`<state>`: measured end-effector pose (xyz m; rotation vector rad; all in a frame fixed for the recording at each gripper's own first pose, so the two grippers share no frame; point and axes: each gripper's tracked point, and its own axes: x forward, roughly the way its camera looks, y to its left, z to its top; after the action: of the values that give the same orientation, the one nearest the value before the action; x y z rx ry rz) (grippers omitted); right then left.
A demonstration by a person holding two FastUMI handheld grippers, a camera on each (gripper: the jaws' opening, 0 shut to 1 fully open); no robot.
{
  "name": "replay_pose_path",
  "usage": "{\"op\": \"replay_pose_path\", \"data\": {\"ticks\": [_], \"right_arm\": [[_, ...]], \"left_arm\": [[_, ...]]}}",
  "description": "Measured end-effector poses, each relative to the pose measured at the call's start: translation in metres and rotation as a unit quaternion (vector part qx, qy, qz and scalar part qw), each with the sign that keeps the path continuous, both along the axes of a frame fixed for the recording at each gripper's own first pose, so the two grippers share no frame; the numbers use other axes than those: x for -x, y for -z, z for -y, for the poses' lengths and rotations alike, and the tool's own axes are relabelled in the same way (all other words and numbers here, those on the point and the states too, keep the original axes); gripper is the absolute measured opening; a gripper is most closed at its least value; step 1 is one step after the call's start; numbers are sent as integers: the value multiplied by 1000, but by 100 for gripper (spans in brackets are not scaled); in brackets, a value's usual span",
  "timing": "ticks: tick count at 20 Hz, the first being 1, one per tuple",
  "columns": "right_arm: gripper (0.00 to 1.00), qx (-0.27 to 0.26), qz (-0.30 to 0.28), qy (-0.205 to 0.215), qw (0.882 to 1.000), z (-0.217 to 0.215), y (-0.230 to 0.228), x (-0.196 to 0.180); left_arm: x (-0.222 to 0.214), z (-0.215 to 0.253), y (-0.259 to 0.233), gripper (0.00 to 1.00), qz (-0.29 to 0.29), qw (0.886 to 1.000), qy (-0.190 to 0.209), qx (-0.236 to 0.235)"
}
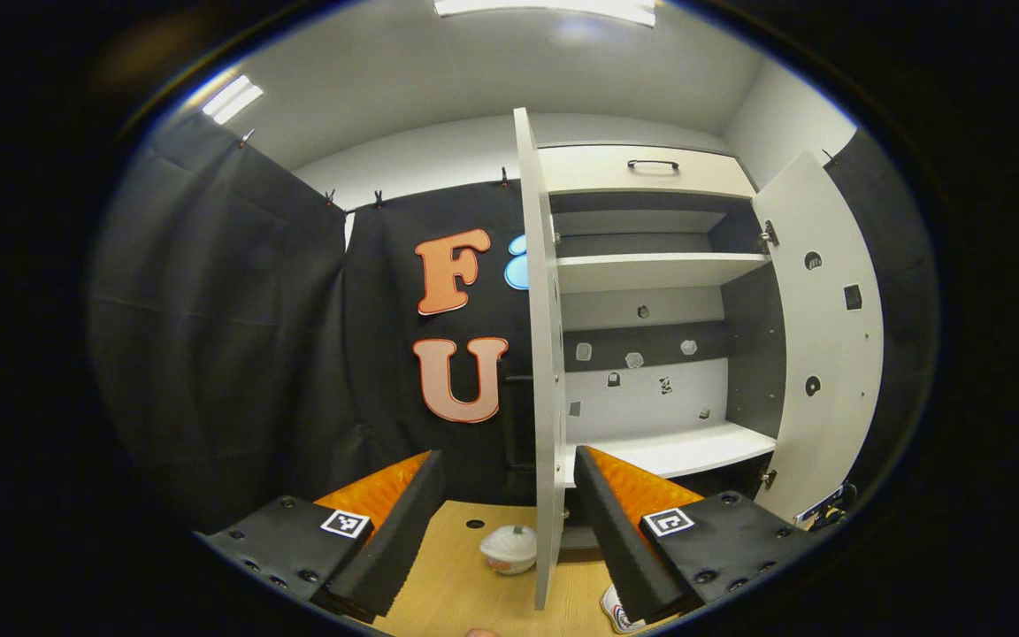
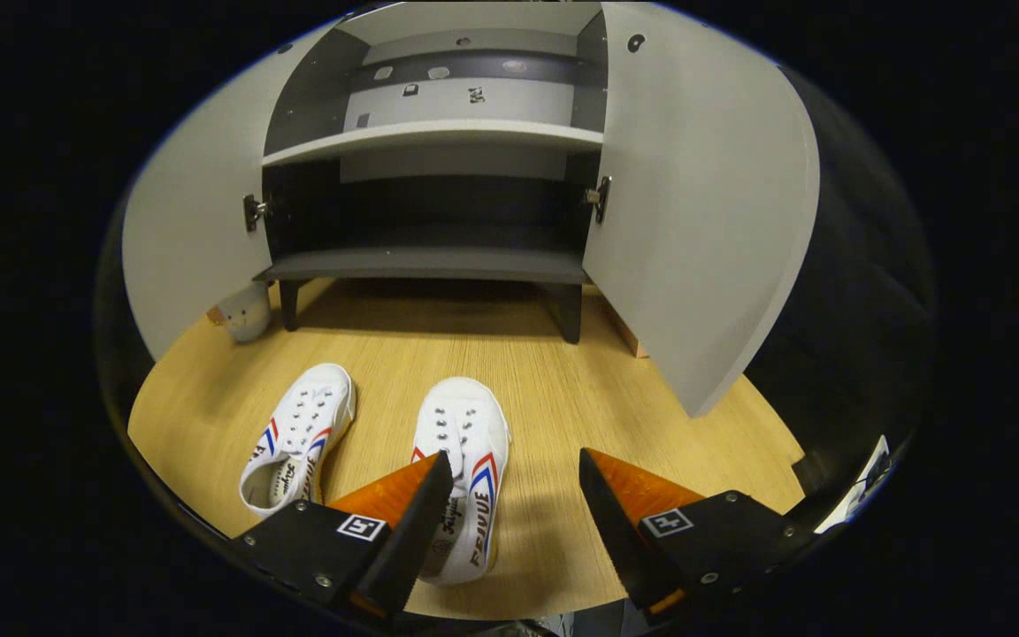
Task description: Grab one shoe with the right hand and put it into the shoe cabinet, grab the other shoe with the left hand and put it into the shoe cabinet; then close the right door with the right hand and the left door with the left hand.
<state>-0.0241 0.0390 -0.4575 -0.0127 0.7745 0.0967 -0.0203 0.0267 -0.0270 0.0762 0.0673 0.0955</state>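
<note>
White shoes (image 2: 461, 464) lettered "FEIYUE", cabinet (image 2: 430, 257) doors open, left gripper (image 1: 507, 522) and right gripper (image 2: 505, 513) fingers spread

1. The wooden floor (image 2: 563, 389) carries the shoe cabinet (image 2: 430, 265), which stands on short dark legs with both doors open.
2. Two white shoes lie directly on the floor before the cabinet: the left shoe (image 2: 297, 438) and the right shoe (image 2: 465, 473), side by side, apart.
3. A small round white object (image 2: 244, 311) rests on the floor beside the cabinet's left leg.
</note>
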Motion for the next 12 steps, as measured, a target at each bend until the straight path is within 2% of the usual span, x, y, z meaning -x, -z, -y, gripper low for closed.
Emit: {"op": "replay_pose_path", "data": {"ticks": [5,9,12], "right_arm": [[84,-19,-50,13,998,-1,40,3],[75,-29,-79,-2,996,-12,55,8],[63,-47,-97,5,994,-17,65,11]], "left_arm": [[0,-9,11,97,-12,1000,-14,-1],[-1,-7,21,96,-26,1000,-12,-2],[-1,-7,22,96,-28,1000,-12,-6]]}}
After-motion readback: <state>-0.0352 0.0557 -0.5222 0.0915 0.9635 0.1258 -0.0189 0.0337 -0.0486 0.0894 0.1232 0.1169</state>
